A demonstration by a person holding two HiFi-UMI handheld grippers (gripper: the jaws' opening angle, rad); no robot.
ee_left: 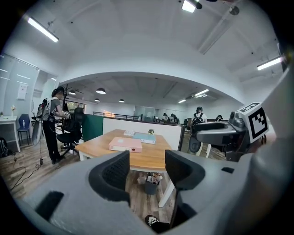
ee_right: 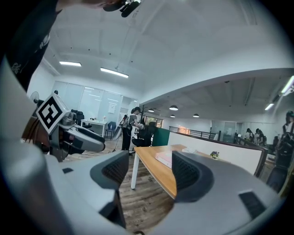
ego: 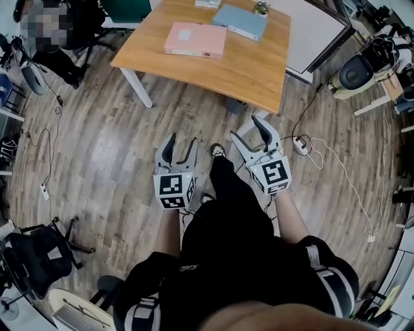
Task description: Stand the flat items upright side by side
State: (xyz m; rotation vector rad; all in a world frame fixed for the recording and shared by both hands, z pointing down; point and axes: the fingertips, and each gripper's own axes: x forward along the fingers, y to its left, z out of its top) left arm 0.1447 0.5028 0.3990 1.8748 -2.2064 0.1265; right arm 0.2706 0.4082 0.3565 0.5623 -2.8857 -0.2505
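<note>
A pink flat file box (ego: pixel 195 40) lies flat on the wooden table (ego: pixel 259 71), and a blue one (ego: pixel 240 22) lies flat just behind it. Both grippers hang over the floor, short of the table's near edge. My left gripper (ego: pixel 181 143) is open with nothing between its jaws; its own view shows the pink box (ee_left: pixel 125 145) and the blue box (ee_left: pixel 144 137) far ahead. My right gripper (ego: pixel 251 133) is also open and empty, and in its own view the pink box (ee_right: pixel 164 158) lies on the table to the right.
A small plant (ego: pixel 261 8) and a white item (ego: pixel 207 3) sit at the table's far edge. A bin (ee_left: pixel 150 186) stands under the table. A power strip with cables (ego: pixel 301 143) lies on the floor to the right, an office chair (ego: pixel 39 255) lower left, a person (ee_left: pixel 53 124) stands far left.
</note>
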